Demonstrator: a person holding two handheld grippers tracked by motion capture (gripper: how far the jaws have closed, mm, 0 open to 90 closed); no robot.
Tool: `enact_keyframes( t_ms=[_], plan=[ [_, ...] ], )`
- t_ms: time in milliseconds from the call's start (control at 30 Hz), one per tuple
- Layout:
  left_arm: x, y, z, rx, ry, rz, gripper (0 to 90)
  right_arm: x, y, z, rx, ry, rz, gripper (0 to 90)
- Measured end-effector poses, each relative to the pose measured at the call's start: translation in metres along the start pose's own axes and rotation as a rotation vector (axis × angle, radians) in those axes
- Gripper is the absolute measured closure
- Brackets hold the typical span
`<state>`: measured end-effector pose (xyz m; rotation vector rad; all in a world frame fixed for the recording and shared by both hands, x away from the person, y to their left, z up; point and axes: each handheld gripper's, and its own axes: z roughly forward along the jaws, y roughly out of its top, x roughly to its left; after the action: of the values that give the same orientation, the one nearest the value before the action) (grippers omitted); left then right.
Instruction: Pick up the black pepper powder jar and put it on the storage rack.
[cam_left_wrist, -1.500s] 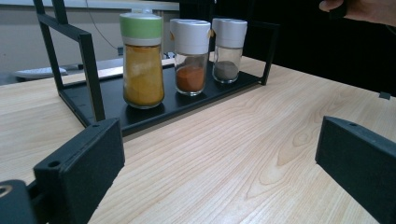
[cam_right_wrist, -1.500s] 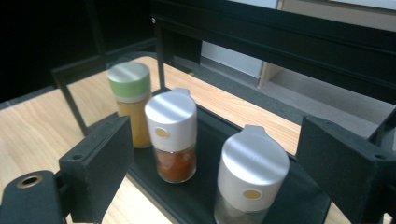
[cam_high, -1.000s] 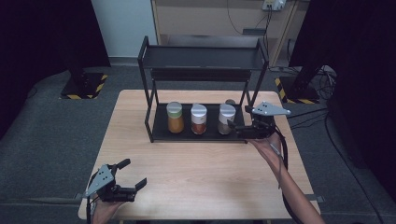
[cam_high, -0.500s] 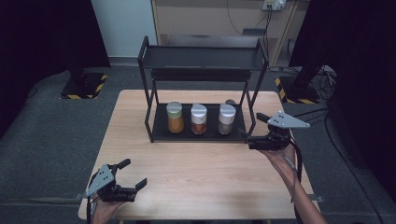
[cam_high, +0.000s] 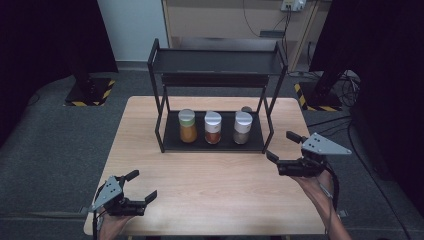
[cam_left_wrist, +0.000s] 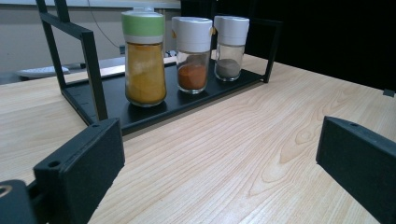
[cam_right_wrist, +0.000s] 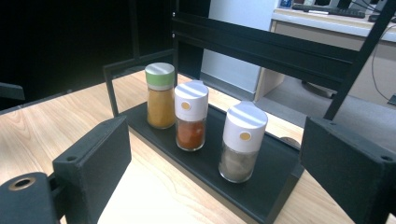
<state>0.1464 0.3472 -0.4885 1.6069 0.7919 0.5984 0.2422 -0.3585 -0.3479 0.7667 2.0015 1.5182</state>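
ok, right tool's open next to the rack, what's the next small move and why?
Probably ease the right tool forward toward the grey jar: its jaws stand open and empty, that jar is nearest, and the rack's front is clear.

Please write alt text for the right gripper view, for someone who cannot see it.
Three spice jars stand in a row on a black rack's bottom tray: a green-lidded yellow jar, a white-lidded red jar and a white-lidded grey jar. The right hand-held gripper frames them, jaws wide open and empty, above the wooden table.
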Motion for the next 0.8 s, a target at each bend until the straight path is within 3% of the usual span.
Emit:
enact_keyframes(
  t_ms=[333,800],
  plan=[
    [-0.001,-0.001,0.000,-0.003,0.008,0.000,0.2,0.009,-0.018,-0.023,-0.016,-0.008,0.002,8.7],
    [0.000,-0.001,0.000,-0.005,0.007,-0.006,0.2,0.020,-0.053,-0.036,0.018,-0.021,0.044,8.7]
  ],
)
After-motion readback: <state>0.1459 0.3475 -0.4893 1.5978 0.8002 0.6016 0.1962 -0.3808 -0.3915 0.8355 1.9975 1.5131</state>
